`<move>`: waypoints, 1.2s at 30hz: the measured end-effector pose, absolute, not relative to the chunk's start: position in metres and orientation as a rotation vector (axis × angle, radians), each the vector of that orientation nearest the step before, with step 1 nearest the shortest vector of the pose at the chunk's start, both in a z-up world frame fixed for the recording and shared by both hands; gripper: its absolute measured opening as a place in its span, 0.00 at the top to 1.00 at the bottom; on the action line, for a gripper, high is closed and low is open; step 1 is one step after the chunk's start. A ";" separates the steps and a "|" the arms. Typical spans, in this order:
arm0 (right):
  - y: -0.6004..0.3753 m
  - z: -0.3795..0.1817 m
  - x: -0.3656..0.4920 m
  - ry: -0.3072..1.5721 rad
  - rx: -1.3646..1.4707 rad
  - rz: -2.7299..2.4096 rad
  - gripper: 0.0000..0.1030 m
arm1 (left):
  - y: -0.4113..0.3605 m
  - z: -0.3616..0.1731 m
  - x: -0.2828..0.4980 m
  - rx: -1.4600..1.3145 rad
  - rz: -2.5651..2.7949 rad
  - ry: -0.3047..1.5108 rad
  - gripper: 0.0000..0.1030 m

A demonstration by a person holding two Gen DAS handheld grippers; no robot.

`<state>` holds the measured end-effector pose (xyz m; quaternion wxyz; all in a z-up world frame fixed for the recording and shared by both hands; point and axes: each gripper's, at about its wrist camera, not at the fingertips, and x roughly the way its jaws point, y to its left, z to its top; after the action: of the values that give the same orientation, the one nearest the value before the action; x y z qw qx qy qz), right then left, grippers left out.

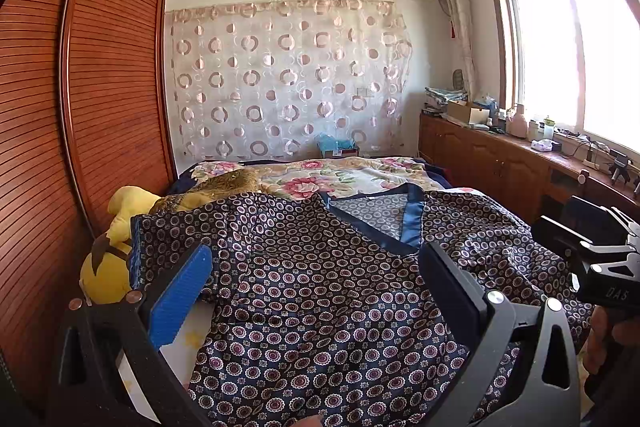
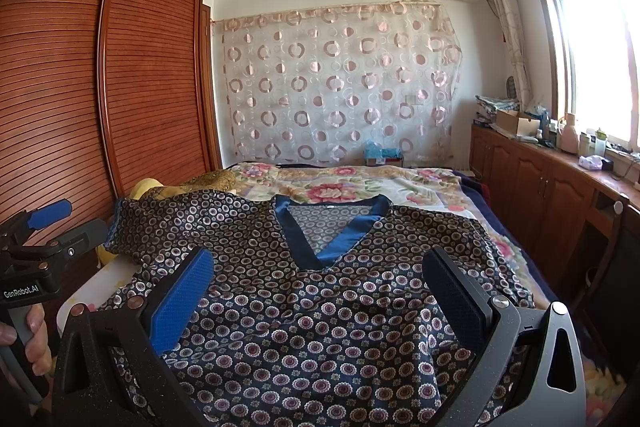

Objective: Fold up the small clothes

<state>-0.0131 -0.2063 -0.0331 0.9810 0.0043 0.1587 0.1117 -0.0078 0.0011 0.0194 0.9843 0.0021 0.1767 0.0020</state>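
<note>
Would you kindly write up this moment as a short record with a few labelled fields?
setting: bedroom, work done on a bed with a floral quilt
garment: dark patterned shirt with blue V-neck trim, spread front up, not yet folded
left gripper: open, over the shirt, holding nothing
right gripper: open, over the shirt, holding nothing
beside shirt: yellow plush toy at the left edge
left side: wooden slatted wardrobe
right side: window above a cluttered cabinet

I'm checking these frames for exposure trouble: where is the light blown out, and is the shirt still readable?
Left wrist view: window blown white, patterned shirt evenly lit and sharp. Right wrist view: window also overexposed, shirt clear; fisheye bends the wardrobe.
</note>
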 end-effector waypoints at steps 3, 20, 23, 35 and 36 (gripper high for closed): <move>-0.206 -0.033 -0.013 0.318 0.008 0.225 0.00 | 0.001 0.021 -0.008 0.004 0.003 0.355 0.00; -0.208 -0.032 -0.013 0.316 0.019 0.224 0.00 | 0.000 0.031 -0.011 0.007 0.004 0.351 0.00; -0.208 -0.032 -0.014 0.317 0.019 0.225 0.00 | 0.000 0.033 -0.011 0.007 0.005 0.351 0.00; -0.207 -0.035 -0.012 0.330 0.019 0.233 0.00 | 0.005 0.034 -0.011 -0.001 0.004 0.374 0.00; -0.207 -0.035 -0.012 0.334 0.019 0.236 0.00 | 0.008 0.034 -0.011 -0.004 0.005 0.380 0.00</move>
<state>-0.0115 -0.2067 -0.0355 0.9791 0.0093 0.1657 0.1173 -0.0108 0.0079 0.0340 0.9820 -0.0021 0.1891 0.0027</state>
